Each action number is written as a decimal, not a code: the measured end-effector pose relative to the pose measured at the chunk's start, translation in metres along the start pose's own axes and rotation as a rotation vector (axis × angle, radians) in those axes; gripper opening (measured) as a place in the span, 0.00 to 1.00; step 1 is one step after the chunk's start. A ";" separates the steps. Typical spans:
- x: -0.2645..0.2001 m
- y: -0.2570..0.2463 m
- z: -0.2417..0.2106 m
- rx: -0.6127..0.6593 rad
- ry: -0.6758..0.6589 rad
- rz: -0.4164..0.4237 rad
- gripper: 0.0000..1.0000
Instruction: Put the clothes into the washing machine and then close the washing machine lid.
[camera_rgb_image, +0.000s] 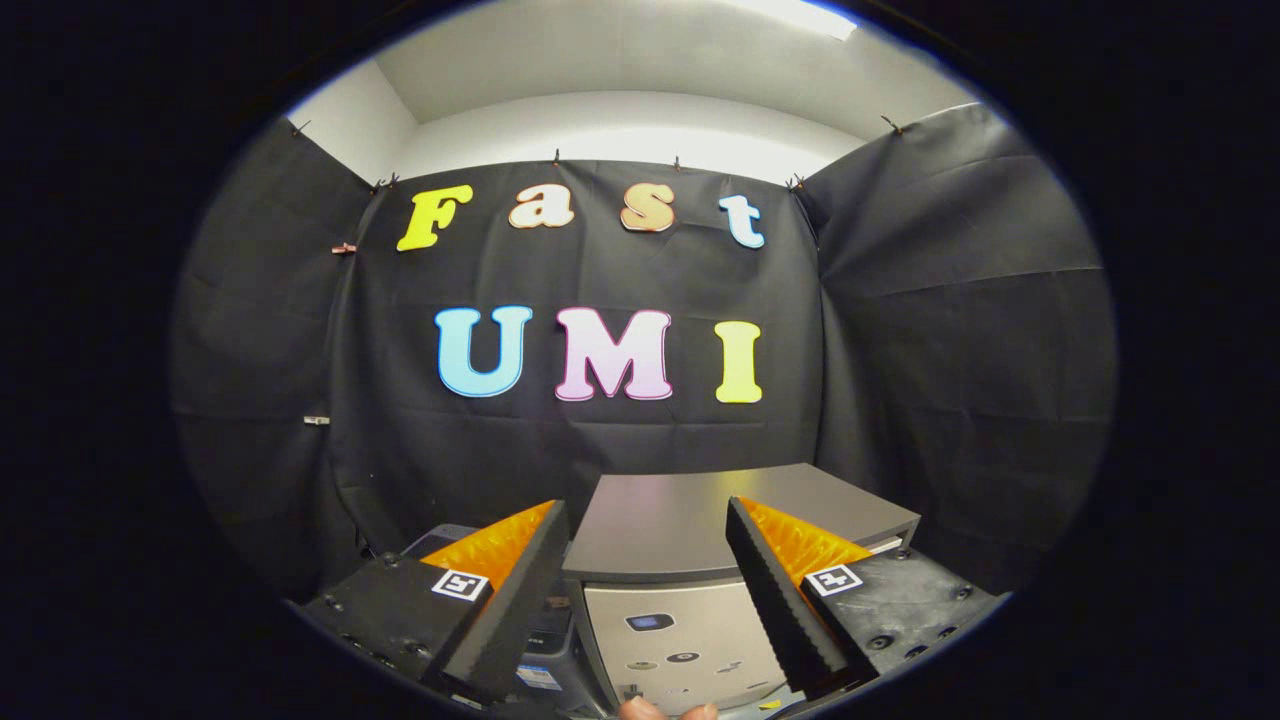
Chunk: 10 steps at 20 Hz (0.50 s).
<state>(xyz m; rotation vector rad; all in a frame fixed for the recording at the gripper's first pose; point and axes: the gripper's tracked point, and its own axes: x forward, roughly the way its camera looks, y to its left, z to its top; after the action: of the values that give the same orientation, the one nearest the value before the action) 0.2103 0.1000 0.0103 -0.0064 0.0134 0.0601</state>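
The washing machine (690, 590) stands just ahead of the gripper (645, 600), a small boxy unit with a flat grey lid (700, 515) lying down shut on top and a pale front panel (680, 640) carrying a small display and a few buttons. From where I stand its front shows in the gap between the two fingers, while its lid stretches on beyond their tips toward the black cloth wall (600, 440) at the back of the booth. The fingers are spread wide apart and hold nothing; neither one touches the machine. Each finger (510, 590) angles inward and upward, and a small square marker (460, 584) sits on the block behind each. To the left of the machine, partly hidden behind the left finger, is a darker object (445, 540) I cannot make out. At the very bottom, under the front panel, two fingertips of a person's hand (640, 709) peek up. Black cloth hangs on both sides too, with white wall and ceiling above it.
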 end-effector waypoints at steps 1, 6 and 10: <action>0.001 -0.001 -0.002 0.001 0.004 -0.001 0.99; -0.002 -0.009 -0.001 0.022 0.000 -0.020 0.99; -0.005 -0.011 0.005 0.010 -0.015 -0.030 0.99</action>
<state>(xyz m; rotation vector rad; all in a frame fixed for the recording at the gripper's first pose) 0.2057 0.0884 0.0150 0.0038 -0.0015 0.0303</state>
